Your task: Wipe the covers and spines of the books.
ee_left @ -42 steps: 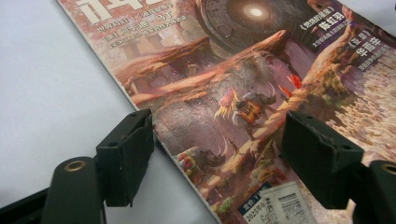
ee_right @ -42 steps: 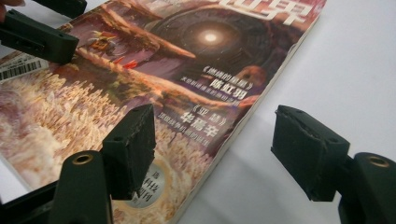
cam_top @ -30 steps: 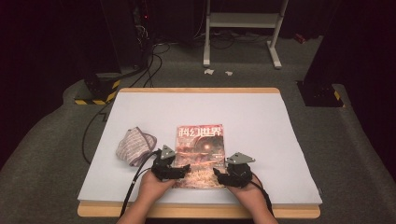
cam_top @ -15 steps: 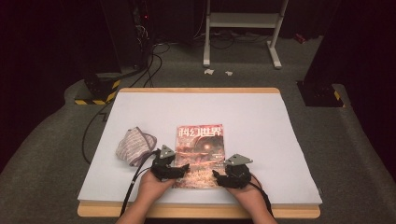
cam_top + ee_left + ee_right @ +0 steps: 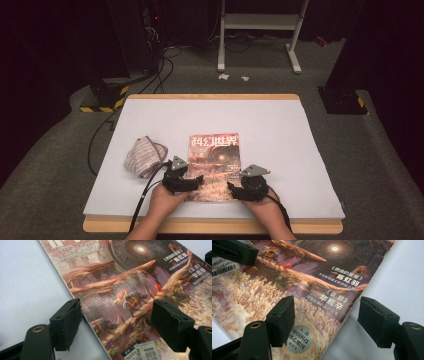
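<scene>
Both grippers sit spread: left gripper (image 5: 115,325) straddles the glossy red-orange fantasy-cover magazine's (image 5: 215,165) spine edge, right gripper (image 5: 325,322) its opposite edge. Opening it probably comes next, needing a pinch on the cover.

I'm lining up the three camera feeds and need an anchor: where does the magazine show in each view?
High view: the magazine lies flat at the table's near middle, between the left gripper and the right gripper.
Left gripper view: its left edge runs diagonally between the open jaws.
Right gripper view: its right edge runs between the open jaws.
Shared landmark: the glowing disc.
</scene>
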Tool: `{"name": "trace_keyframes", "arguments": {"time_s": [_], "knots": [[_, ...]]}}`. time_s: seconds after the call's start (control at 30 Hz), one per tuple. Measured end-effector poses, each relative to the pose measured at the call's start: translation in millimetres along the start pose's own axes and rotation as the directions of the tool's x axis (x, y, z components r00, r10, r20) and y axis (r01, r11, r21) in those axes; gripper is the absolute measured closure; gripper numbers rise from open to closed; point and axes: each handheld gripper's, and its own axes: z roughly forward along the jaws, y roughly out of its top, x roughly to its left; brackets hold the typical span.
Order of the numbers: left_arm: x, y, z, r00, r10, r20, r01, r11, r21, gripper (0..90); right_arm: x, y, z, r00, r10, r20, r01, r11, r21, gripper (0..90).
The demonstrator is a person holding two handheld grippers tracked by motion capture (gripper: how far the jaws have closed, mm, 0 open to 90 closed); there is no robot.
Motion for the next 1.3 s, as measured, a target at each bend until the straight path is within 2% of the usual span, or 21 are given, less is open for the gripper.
{"name": "trace_keyframes", "arguments": {"time_s": [0.13, 0.3, 0.57, 0.7, 1.07, 1.3], "knots": [[-0.8, 0.9, 1.8, 0.9995, -0.010, 0.030, 0.010, 0.9999, -0.011, 27.1, -1.6, -0.4, -0.7, 1.0000, 0.007, 0.005, -0.007, 1.000, 0.002, 29.9], [-11.1, 2.4, 6.1, 0.9989, 0.046, -0.001, -0.046, 0.9989, -0.004, 26.6, -6.6, -1.7, -1.8, 0.9996, 0.026, 0.014, -0.026, 1.000, 0.003, 29.9], [-9.3, 1.3, 5.8, 0.9989, 0.044, 0.016, -0.044, 0.9990, -0.012, 25.9, -7.5, -2.2, -0.8, 0.9982, 0.060, 0.010, -0.060, 0.998, 0.007, 29.7], [-10.1, 0.6, 5.4, 0.9981, 0.060, 0.013, -0.060, 0.9981, -0.012, 25.8, -8.9, -2.3, -0.7, 0.9977, 0.068, 0.003, -0.068, 0.998, 0.011, 29.5], [-10.7, -0.8, 4.5, 0.9982, 0.060, 0.003, -0.060, 0.9978, -0.027, 28.4, -8.8, -3.8, -0.4, 0.9962, 0.088, -0.001, -0.088, 0.996, 0.004, 30.9], [-8.6, -1.4, 2.9, 0.9994, 0.033, 0.000, -0.033, 0.9985, -0.044, 34.1, -7.8, -3.9, -0.3, 0.9959, 0.090, 0.007, -0.090, 0.996, 0.001, 31.4]]}}
